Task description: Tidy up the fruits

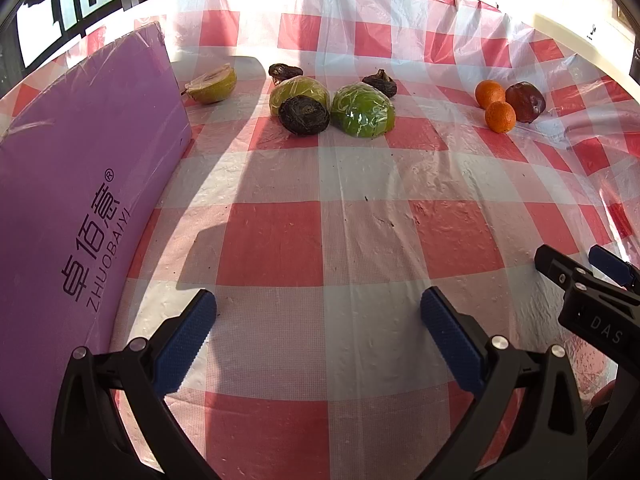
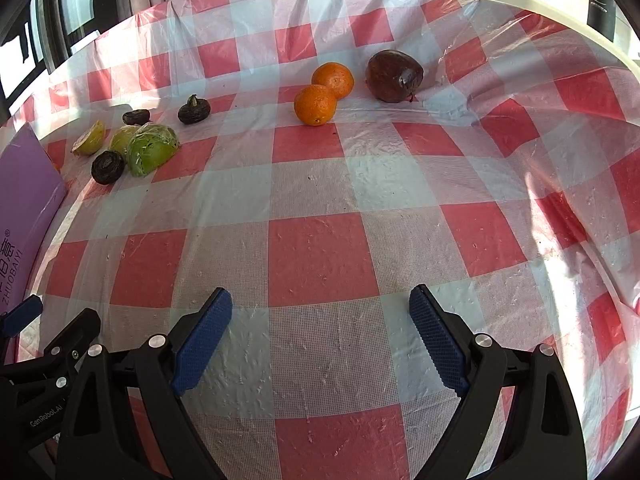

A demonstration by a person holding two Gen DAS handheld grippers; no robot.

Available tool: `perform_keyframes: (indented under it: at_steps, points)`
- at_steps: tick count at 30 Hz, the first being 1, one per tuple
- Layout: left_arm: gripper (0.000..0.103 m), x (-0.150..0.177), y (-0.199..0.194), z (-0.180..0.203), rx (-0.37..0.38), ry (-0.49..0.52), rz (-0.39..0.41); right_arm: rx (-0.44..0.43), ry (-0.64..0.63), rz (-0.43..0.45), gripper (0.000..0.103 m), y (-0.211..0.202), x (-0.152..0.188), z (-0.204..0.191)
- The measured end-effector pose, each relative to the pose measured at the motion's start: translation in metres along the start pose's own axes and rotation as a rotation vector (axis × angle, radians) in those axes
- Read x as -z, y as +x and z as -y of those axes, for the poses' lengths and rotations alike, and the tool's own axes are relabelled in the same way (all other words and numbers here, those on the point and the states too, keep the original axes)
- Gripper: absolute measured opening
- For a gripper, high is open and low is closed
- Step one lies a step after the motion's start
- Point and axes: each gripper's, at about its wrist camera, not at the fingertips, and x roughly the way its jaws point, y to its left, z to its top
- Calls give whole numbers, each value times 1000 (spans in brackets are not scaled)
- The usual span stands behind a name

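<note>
A: Surface? Room?

B: Red-and-white checked plastic tablecloth (image 2: 320,256) is covering the table, wrinkling toward 2 o'clock in the right wrist view. Sun is glaring across it. Dark-framed windows (image 1: 60,12) are showing at 10 o'clock in the left wrist view. A purple box (image 1: 80,200) is lying at 9 o'clock there.

A: Fruit count?

B: Two oranges (image 2: 324,94), touching, sitting at 12 o'clock in the right wrist view. One dark red fruit (image 2: 394,75) is sitting just beside them at 1 o'clock. Two film-wrapped green pieces (image 1: 332,106), one cut yellow-green half (image 1: 212,84), three small dark wrinkled fruits (image 1: 304,114) are clustering at 12 o'clock in the left wrist view. Nine pieces total, all resting on the cloth.

A: Grippers?

B: Left gripper (image 1: 318,310) is hanging released, fingers wide apart, gripping nothing. Right gripper (image 2: 320,308) likewise spread, empty. Both are hovering near the cloth's close edge, well apart from the fruit.
</note>
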Motion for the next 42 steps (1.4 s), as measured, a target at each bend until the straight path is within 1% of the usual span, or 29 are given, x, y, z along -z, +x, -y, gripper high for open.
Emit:
perform_keyframes:
  at_steps: [11,15,19,22,23,25,27,29,31,33,35,37,38,39,41,42]
  points:
    - [102,0,0,-1,-6,-7,-7,-1,1,0,87,0,0,0]
    - [102,-4,1,0,-22,-26,-24,0,0,0,87,0,0,0]
    - [102,-9,4,2,-50,-65,-41,-4,-15,-2,87,-1,0,-1]
    - [102,-19,8,4,-43,-44,-79,-23,-39,-23,87,1,-3,-1]
    - [102,-23,9,5,-51,-21,-89,-29,-48,-27,87,1,-4,-1]
    - [101,-33,9,8,-94,41,-69,-40,-61,-27,87,2,-4,0]
    - [101,-46,10,7,-99,54,-41,-42,-61,-25,87,2,-3,0]
    - [101,-66,10,2,-98,14,-8,-43,-61,-24,87,2,-4,1]
    - [101,-91,9,-1,-95,-31,56,-44,-60,-22,87,2,-4,2]
    - [101,-121,12,-2,-90,-54,107,-43,-58,-18,87,2,-4,2]
    - [101,-151,21,-7,-118,-79,146,-43,-56,-14,87,2,-3,2]
    - [101,-179,34,-19,-148,-141,160,-43,-57,-14,87,2,-4,2]
    - [101,-191,41,-25,-151,-166,160,-44,-57,-15,87,2,-4,2]
    - [101,-204,48,-29,-150,-172,161,-45,-57,-15,87,2,-5,2]
    - [101,-222,59,-32,-185,-153,170,-45,-58,-15,87,2,-5,3]
    - [101,-230,64,-35,-190,-147,172,-47,-58,-15,88,2,-5,3]
